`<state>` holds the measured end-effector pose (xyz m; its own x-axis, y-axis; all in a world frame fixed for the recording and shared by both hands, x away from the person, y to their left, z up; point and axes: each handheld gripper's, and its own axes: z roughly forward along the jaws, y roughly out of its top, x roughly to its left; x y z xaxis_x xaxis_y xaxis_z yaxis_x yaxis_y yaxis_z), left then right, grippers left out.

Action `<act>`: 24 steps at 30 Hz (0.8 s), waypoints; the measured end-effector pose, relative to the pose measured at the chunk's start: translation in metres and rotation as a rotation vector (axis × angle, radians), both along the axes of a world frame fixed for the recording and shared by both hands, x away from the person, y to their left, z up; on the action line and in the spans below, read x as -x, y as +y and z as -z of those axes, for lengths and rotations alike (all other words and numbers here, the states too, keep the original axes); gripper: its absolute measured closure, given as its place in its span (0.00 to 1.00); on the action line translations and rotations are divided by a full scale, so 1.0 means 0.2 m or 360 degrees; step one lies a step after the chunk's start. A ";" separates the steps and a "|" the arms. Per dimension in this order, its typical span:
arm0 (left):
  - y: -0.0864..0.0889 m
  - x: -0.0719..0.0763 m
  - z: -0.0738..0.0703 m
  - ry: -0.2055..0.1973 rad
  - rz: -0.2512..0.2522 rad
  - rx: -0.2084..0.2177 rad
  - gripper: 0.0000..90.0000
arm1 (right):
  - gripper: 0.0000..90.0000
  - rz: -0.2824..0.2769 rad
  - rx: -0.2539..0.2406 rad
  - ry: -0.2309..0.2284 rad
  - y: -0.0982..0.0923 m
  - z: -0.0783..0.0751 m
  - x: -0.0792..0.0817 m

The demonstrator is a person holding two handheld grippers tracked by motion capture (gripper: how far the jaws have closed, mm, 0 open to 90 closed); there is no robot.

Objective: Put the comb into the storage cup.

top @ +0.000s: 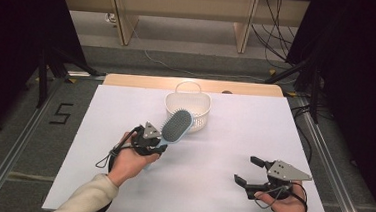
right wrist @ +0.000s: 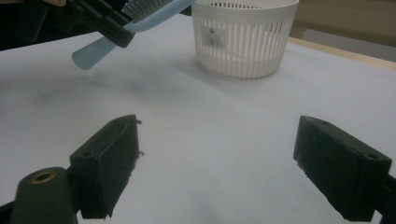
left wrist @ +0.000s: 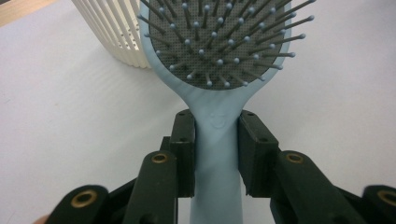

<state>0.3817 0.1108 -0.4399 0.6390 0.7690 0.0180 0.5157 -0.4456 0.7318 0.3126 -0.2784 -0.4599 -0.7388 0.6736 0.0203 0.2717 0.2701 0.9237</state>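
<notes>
Pale blue paddle hairbrush (top: 176, 126), grey bristle pad facing up, handle clamped, head raised toward one o'clock over the white slatted basket's (top: 201, 118) near rim.

Left gripper (left wrist: 217, 154) clamps the blue hairbrush (left wrist: 219, 70) handle beside the white basket (left wrist: 114, 32)

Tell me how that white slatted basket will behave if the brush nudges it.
The basket looks thin, slotted plastic, so probably light and apt to slide on the smooth white table. Its broad round base suggests it would rather skid than tip. The hairbrush looks stiff enough to push it.
</notes>
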 end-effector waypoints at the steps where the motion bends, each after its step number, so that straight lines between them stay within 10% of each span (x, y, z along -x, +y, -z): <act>1: 0.00 0.00 0.00 -0.0005 -0.0001 -0.0001 0.77 | 0.17 0.0001 -0.0002 0.0001 0.00 0.00 0.00; 24: 0.00 0.00 -0.01 -0.0070 -0.0017 0.0057 0.77 | 0.17 0.0002 -0.0003 0.0005 0.00 0.00 0.00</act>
